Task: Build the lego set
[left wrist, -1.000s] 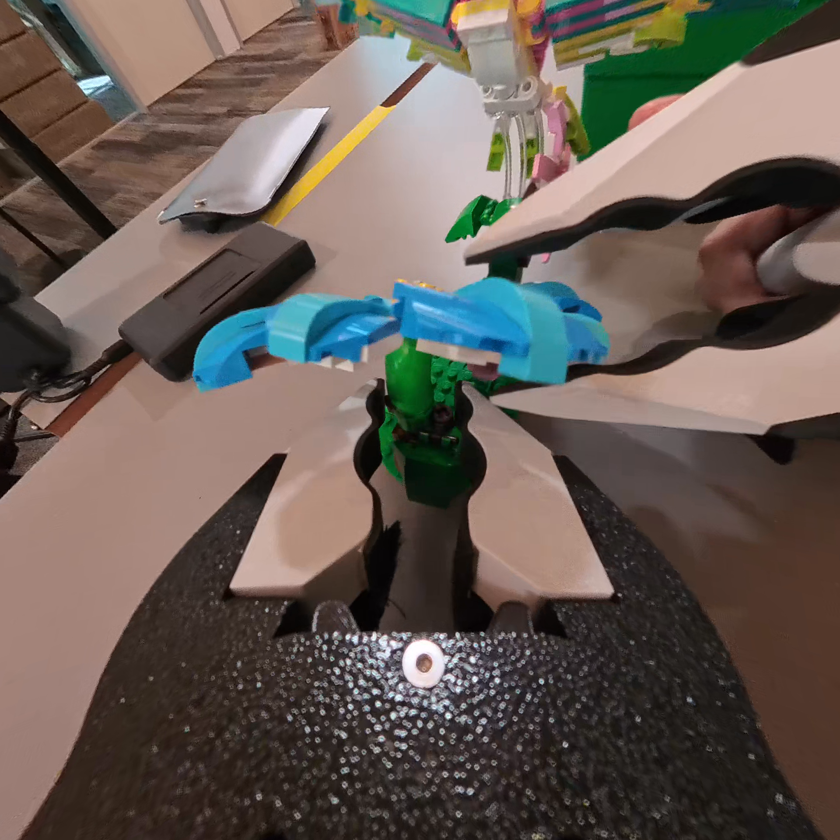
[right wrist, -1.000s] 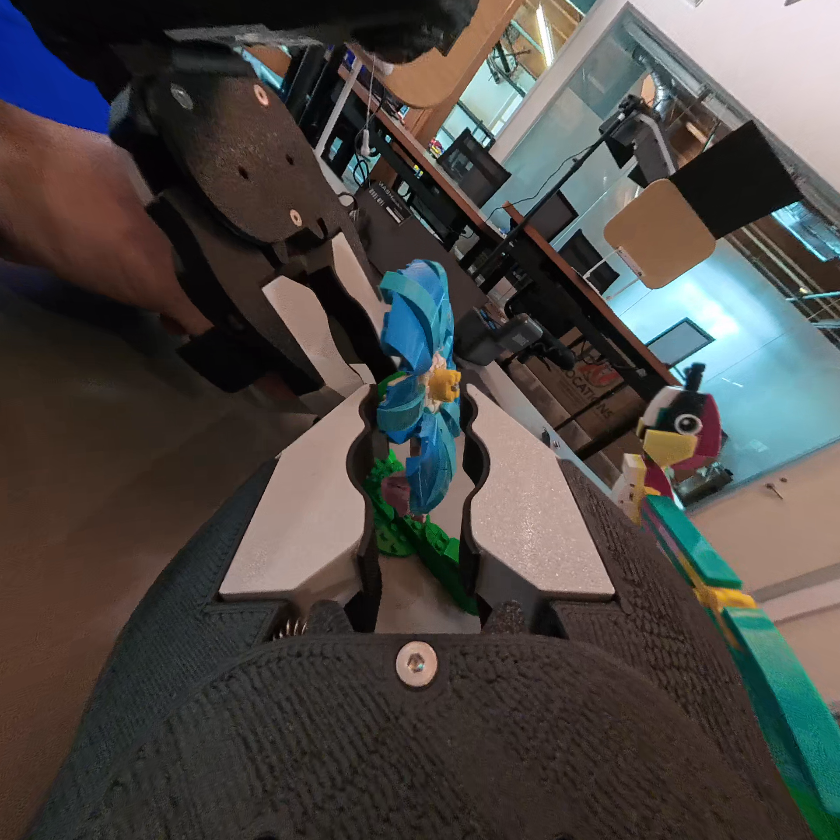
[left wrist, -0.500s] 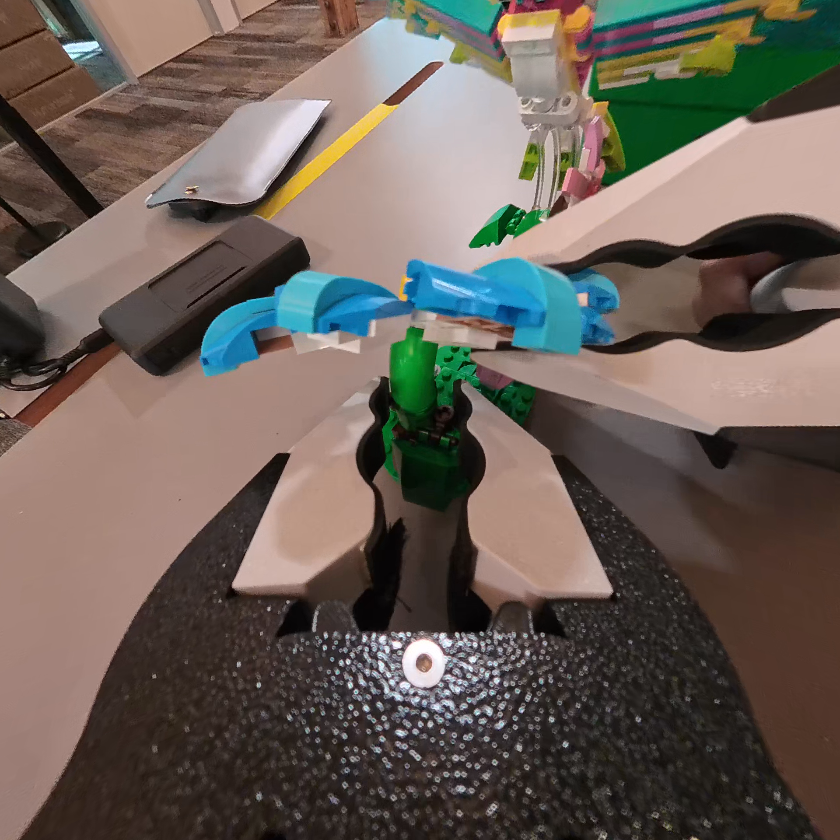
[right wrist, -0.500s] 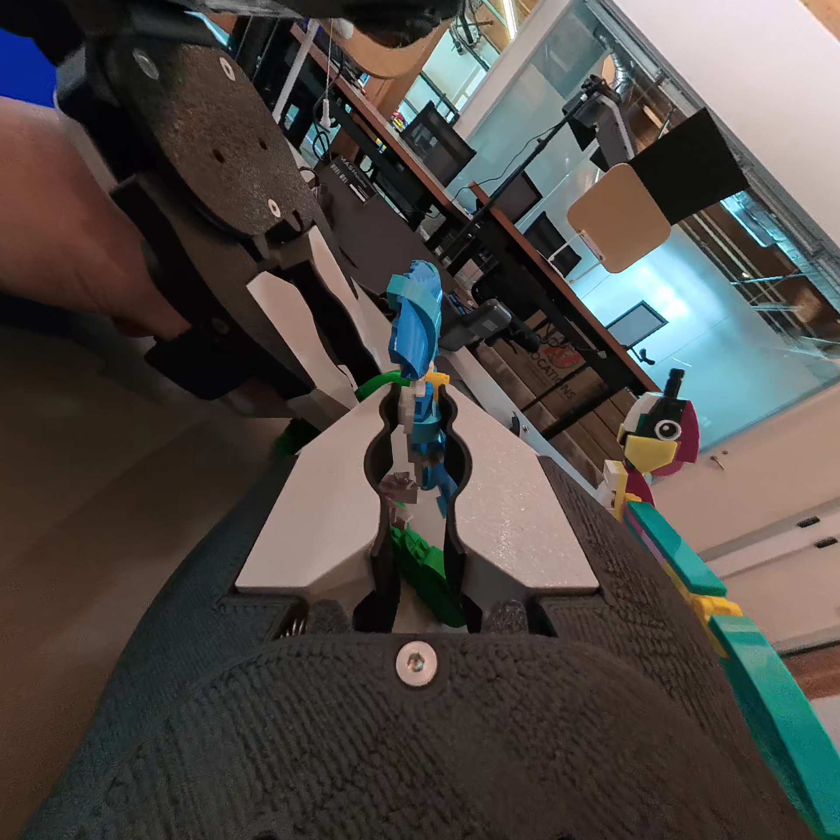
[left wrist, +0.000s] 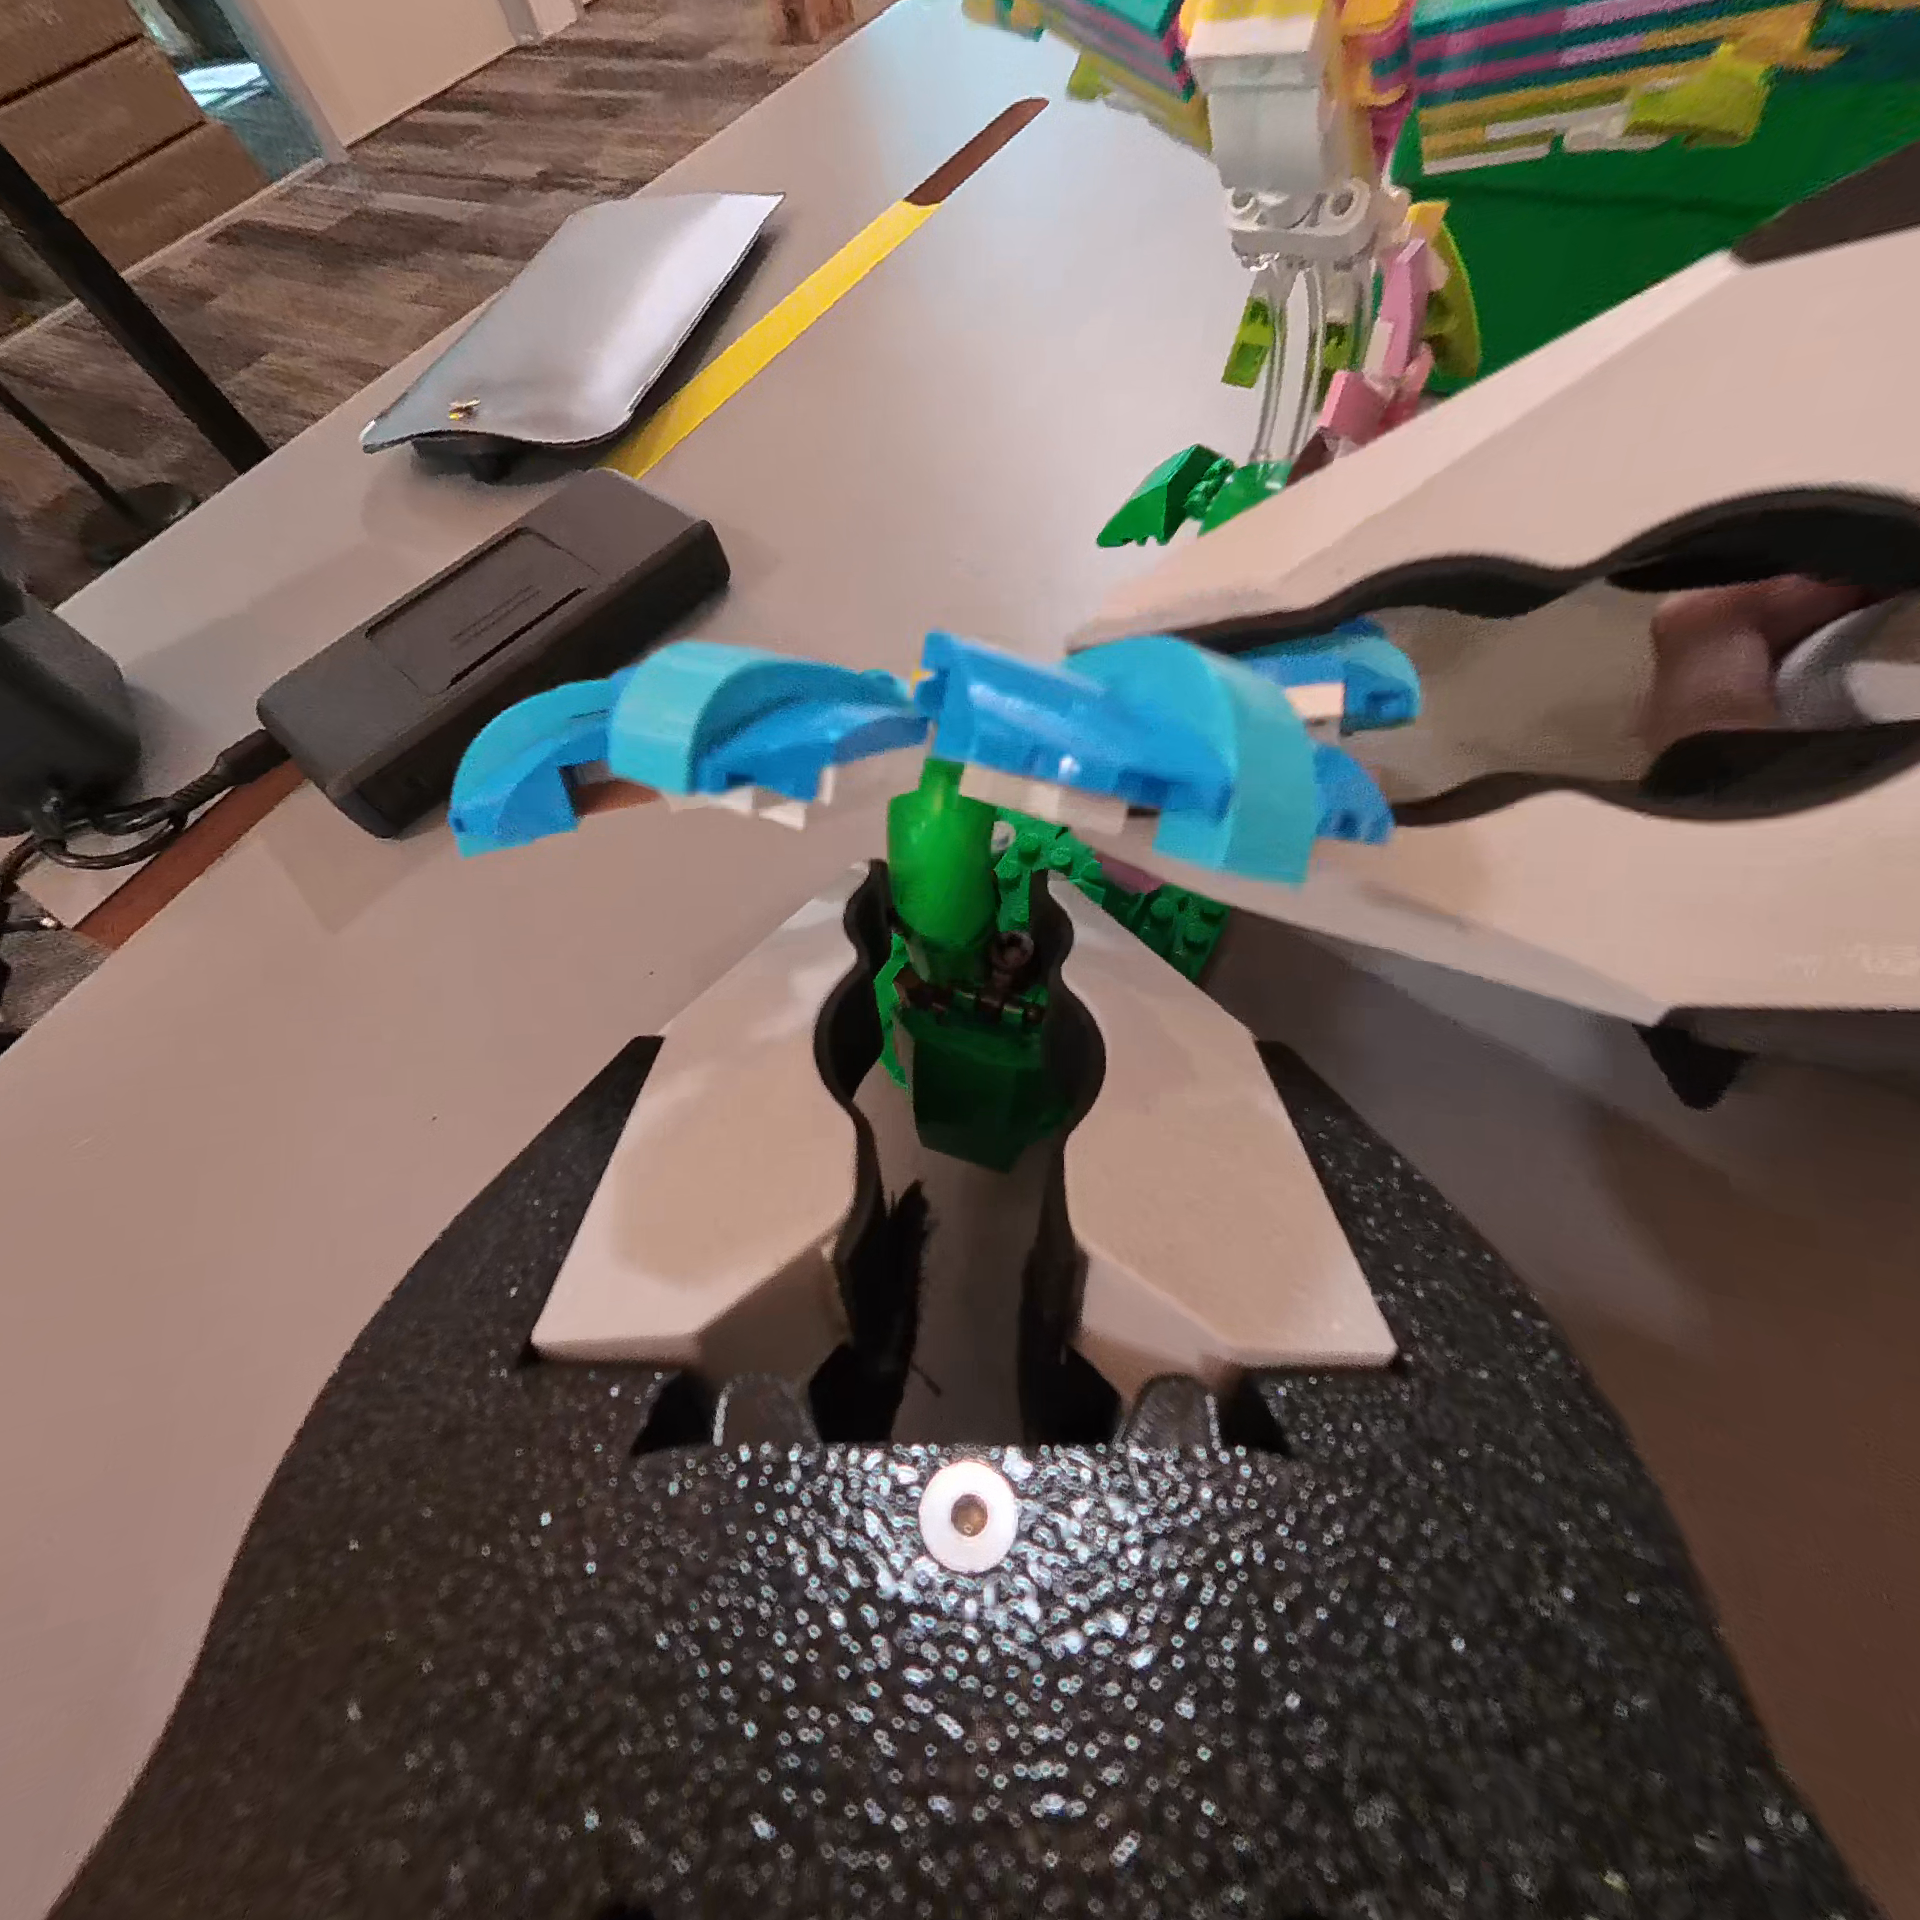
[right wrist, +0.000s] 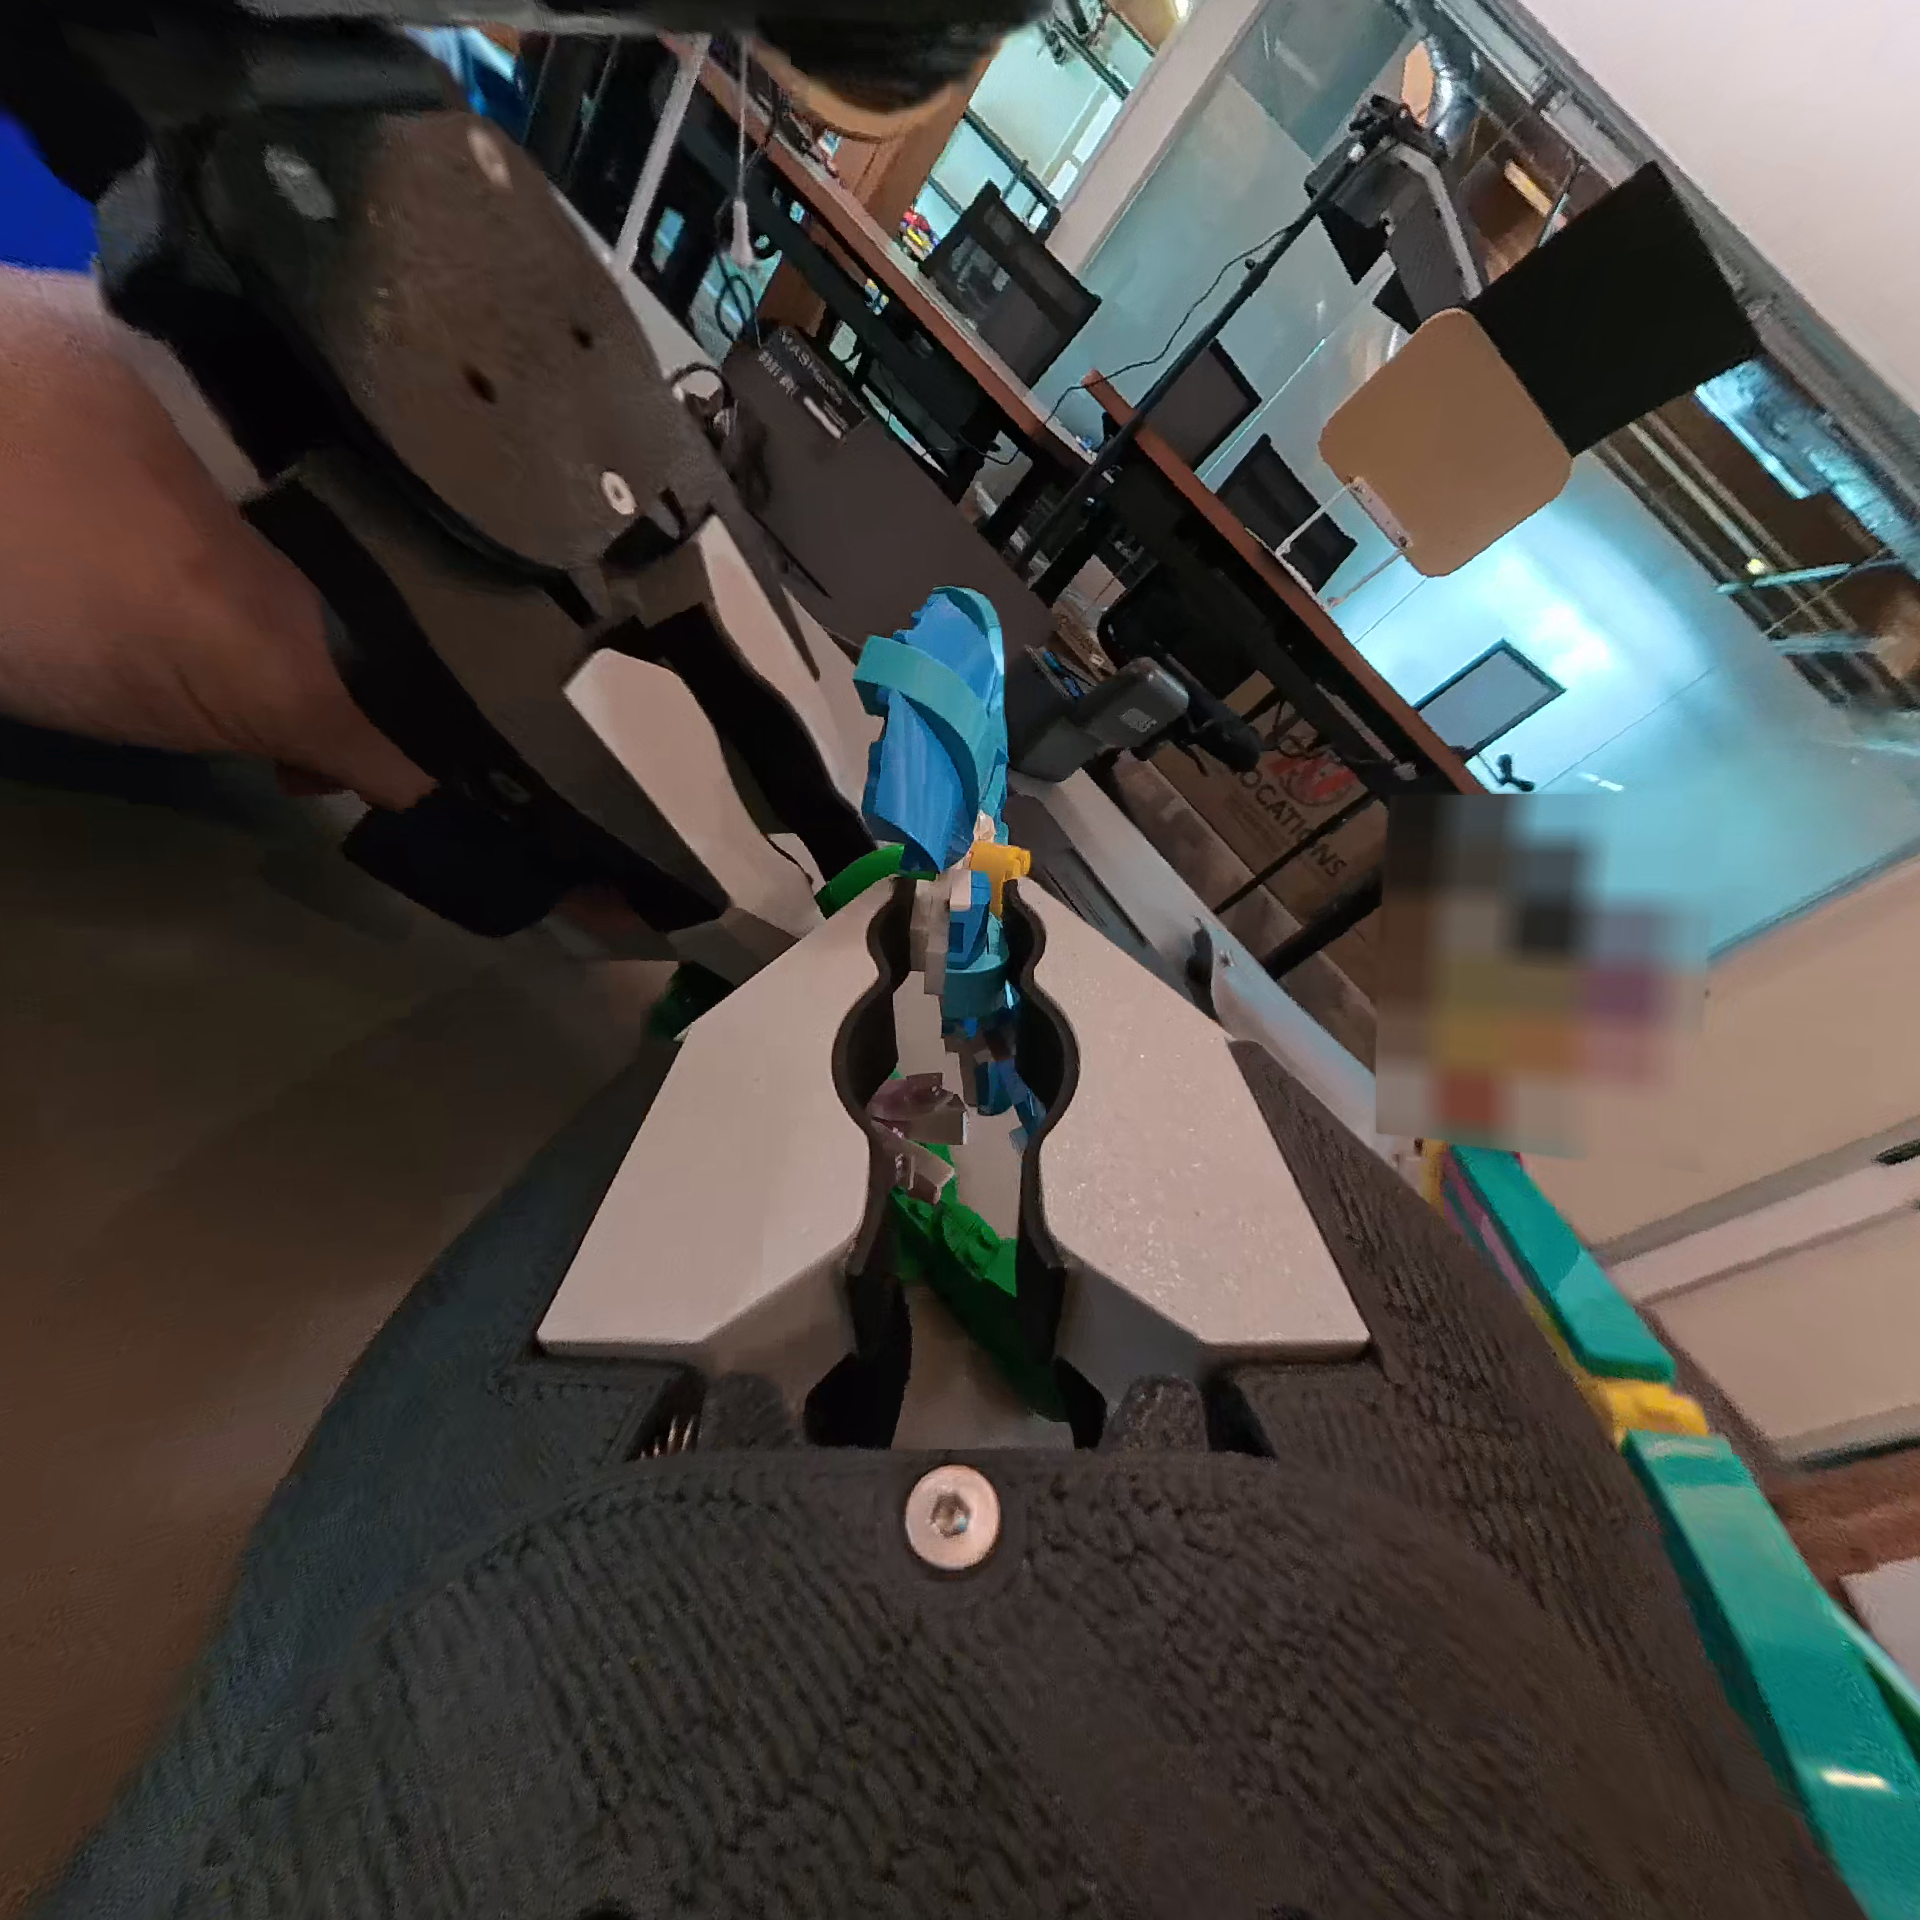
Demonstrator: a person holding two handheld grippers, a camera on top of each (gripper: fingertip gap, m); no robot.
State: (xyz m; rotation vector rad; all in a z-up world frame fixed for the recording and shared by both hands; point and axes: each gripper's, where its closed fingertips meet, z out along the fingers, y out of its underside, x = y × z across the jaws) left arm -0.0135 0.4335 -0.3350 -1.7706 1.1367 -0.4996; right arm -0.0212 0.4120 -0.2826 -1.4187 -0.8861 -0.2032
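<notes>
A toy-brick flower has blue petals (left wrist: 935, 738) on a green stem (left wrist: 951, 873). My left gripper (left wrist: 961, 914) is shut on the green stem just below the petals. My right gripper (right wrist: 956, 935) is shut on the blue petals (right wrist: 940, 748) on the flower's right side; in the left wrist view it comes in from the right (left wrist: 1299, 748). In the right wrist view the left gripper (right wrist: 582, 582) and the hand holding it are at the upper left. A green brick base (right wrist: 956, 1257) with a small pink piece lies under the flower.
A grey table (left wrist: 312, 1039) carries a black flat box (left wrist: 488, 634) with a cable and a silver pouch (left wrist: 592, 322) at the left. A yellow strip (left wrist: 790, 312) runs along it. A colourful brick model (left wrist: 1351, 156) stands at the back right. Desks with monitors stand beyond.
My right gripper has closed from open around the petals to shut on them. The left gripper keeps its grip on the stem. The view has shifted slightly.
</notes>
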